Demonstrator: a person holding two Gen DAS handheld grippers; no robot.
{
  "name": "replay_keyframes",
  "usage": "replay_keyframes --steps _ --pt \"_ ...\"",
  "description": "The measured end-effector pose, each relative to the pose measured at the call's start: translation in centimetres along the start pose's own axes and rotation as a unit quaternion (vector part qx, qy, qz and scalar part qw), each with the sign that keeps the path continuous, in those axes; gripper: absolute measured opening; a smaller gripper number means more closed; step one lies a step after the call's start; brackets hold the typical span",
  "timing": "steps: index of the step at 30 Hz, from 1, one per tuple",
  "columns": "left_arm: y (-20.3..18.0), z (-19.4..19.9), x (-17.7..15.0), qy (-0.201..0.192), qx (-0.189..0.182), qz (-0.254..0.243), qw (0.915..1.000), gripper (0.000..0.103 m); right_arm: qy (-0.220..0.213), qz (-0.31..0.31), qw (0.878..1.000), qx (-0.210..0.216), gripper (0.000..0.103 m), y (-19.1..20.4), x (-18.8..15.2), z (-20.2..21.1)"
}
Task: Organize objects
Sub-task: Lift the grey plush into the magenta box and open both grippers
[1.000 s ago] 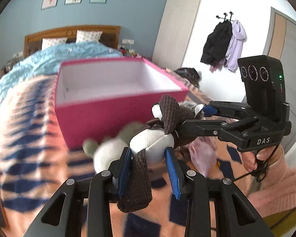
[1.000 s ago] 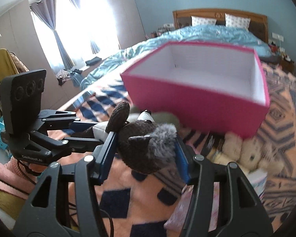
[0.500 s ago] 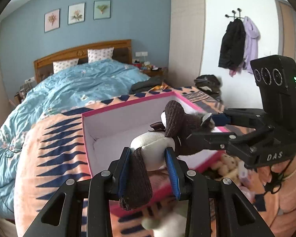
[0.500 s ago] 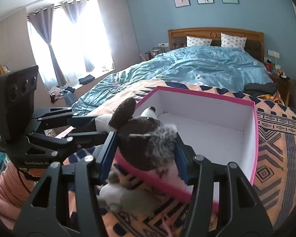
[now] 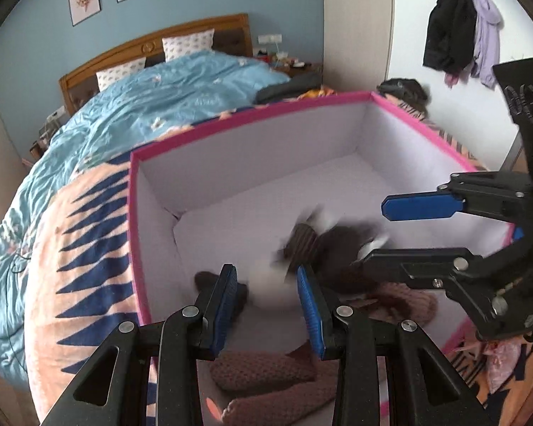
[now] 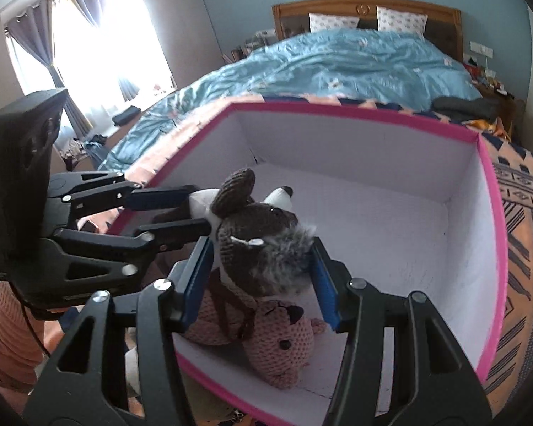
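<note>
Both grippers hang over the open pink box [image 6: 490,213], which sits on a patterned blanket [image 5: 89,234] at the foot of a bed with a blue duvet [image 6: 337,60]. In the right wrist view, the right gripper [image 6: 263,280] is clamped on the dark brown head and grey fur of a knitted plush toy [image 6: 263,234], a blue pad pressed to each side of it. The left gripper [image 6: 181,209] reaches in from that tool's left and pinches the toy's white body between its narrow fingers. Directly beneath the right tool's fingers a pink crocheted bear [image 6: 280,344] lies on the box's white floor, near the closest wall. In the left wrist view the toy between the blue pads is motion-blurred, so contact there is unclear. A peach sleeve [image 6: 7,348] shows behind the left tool.
</note>
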State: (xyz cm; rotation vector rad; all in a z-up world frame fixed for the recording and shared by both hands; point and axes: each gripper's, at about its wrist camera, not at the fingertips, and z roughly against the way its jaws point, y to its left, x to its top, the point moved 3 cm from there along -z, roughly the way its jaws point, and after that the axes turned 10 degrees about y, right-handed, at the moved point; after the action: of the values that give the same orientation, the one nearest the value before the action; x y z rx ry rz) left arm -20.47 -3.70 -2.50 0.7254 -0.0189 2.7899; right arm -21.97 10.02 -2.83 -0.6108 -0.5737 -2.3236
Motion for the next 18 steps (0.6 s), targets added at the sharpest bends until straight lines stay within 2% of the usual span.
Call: replay_keyframes --steps 2,4,8,10,12,14,18 --pt "-0.3 -0.1 0.0 0.002 0.024 -0.005 0.9997 0.036 0.008 0.005 1.0 -0.01 0.057 0.1 0.0 -0.4" --pt "-0.5 0.4 -0.2 -0.004 0.021 -0.005 0.9998 0.036 0.012 0.009 1.0 -0.016 0.057 0.1 -0.1 -0.6" --pt "-0.4 1.4 -0.9 -0.02 0.04 0.001 0.999 0.036 0.014 0.006 1.0 -0.011 0.057 -0.1 -0.6 -0.6" --pt "-0.3 2.4 -1.3 -0.036 0.032 0.005 0.9988 0.039 0.011 0.0 1.0 -0.004 0.057 -0.3 -0.9 -0.4" --pt "0.0 3.7 -1.9 -0.057 0.028 0.017 0.9979 0.048 0.004 -0.001 1.0 0.003 0.057 -0.2 -1.3 0.2" --pt "0.3 5.1 -2.3 -0.076 0.016 0.023 0.9967 0.048 -0.005 0.004 1.0 0.014 0.057 0.2 -1.8 1.2" --pt "0.3 8.6 -4.3 -0.123 -0.034 0.039 0.9911 0.053 -0.026 0.025 0.999 0.034 0.057 1.8 -3.3 3.6"
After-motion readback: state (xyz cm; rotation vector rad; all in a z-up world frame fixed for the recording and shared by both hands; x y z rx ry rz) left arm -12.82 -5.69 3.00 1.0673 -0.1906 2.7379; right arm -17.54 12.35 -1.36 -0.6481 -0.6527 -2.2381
